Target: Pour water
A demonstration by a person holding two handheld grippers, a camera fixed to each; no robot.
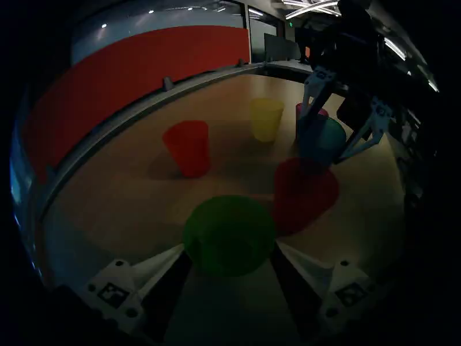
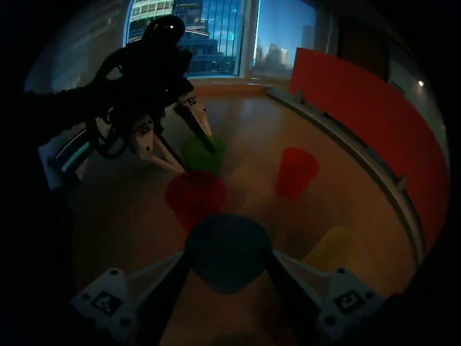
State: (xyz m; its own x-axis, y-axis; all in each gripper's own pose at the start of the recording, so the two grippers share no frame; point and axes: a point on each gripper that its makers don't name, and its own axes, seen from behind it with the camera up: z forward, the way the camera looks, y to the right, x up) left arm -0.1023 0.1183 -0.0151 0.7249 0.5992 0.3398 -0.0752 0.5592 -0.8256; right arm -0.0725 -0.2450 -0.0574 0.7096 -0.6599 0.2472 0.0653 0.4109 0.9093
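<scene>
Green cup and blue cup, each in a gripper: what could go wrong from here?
The left gripper pinches the green cup and the right gripper the blue cup by their sides; either might slip when tilted. The nearer red cup stands close between them, so a swing could knock it.

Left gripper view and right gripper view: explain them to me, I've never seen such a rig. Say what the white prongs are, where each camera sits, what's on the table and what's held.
There is no robot here: a person holds a two-finger claw in each hand. Each picture comes from a fisheye camera riding on one claw and looking along its fingers; the white prongs at the bottom are those fingers. The left claw grips a green cup. The right claw grips a teal cup. Each view also catches the other claw farther off. On the table are a near red cup, a far red cup and a yellow cup.
</scene>
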